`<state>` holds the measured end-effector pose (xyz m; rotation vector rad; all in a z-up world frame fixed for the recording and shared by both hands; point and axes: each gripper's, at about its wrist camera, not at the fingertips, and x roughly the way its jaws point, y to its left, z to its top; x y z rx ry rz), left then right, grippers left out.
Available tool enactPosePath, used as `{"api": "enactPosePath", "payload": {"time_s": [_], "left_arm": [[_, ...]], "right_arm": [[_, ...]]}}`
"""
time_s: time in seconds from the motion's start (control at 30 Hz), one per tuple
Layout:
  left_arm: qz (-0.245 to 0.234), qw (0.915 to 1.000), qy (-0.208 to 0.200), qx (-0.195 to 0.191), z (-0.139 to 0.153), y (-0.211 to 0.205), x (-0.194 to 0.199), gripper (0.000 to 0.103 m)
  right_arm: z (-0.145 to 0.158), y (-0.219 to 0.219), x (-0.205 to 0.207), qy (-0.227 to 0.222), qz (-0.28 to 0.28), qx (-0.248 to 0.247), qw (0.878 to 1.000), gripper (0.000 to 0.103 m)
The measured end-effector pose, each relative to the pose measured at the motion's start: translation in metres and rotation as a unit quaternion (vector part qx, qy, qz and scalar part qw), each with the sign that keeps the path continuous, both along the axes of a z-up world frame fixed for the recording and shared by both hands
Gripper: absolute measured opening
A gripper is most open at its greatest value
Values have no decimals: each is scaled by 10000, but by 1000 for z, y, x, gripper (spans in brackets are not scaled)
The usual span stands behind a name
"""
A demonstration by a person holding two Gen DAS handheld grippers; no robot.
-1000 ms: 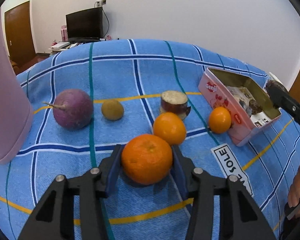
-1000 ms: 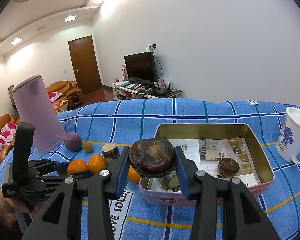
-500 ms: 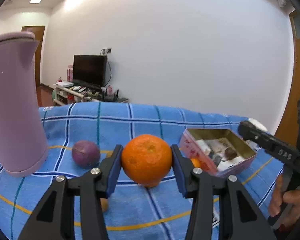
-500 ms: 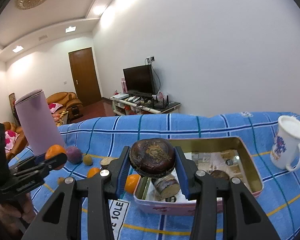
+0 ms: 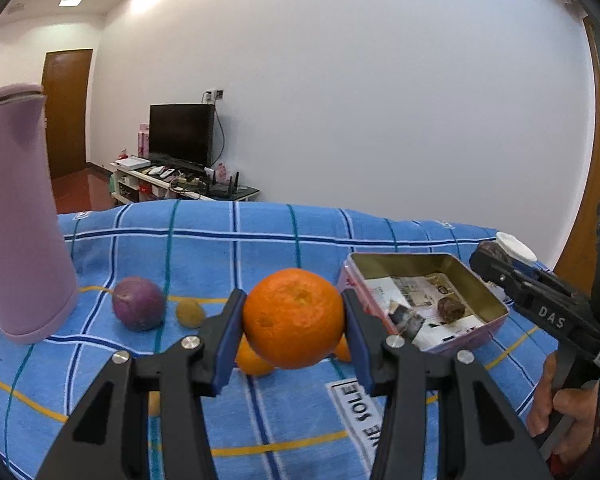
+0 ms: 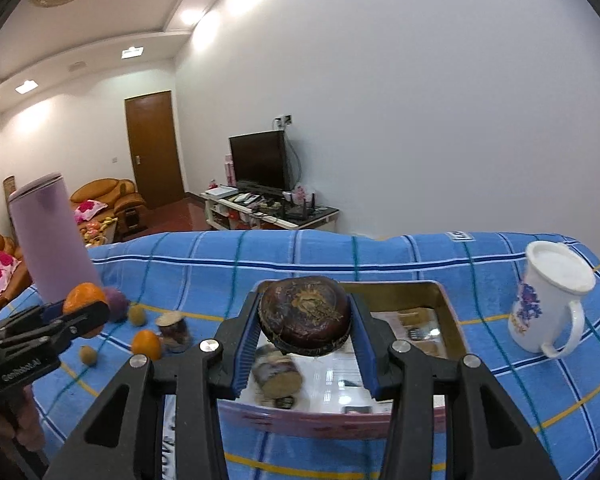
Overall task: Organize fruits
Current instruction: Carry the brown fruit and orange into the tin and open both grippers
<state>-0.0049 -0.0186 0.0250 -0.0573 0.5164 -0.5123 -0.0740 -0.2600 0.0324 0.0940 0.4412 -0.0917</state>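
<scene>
Spreading across the whole scene is the blue checked cloth (image 5: 204, 248), with the tall pink jug (image 5: 16, 216) at its left and the open tin (image 6: 448, 312) toward the right — a white mug (image 6: 548, 300) beyond it. Left gripper (image 5: 294, 320) is clamped on an orange (image 5: 294, 316), held clear above the cloth. Right gripper (image 6: 305, 316) grips a dark brown fruit (image 6: 305, 310) over the tin — smaller oranges (image 6: 146, 344) lie on the cloth.
</scene>
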Motion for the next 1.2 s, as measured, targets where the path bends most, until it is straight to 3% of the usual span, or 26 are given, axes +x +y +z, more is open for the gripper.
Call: {"api": "enactPosePath", "payload": {"time_s": [0.7, 1.2], "left_arm": [[-538, 9977, -205, 358, 8, -111, -1, 49], [-441, 9973, 81, 586, -5, -160, 16, 49]], "right_arm": [[-4, -75, 4, 108, -764, -84, 9970, 45], [-18, -97, 24, 437, -903, -113, 9949, 45]]}}
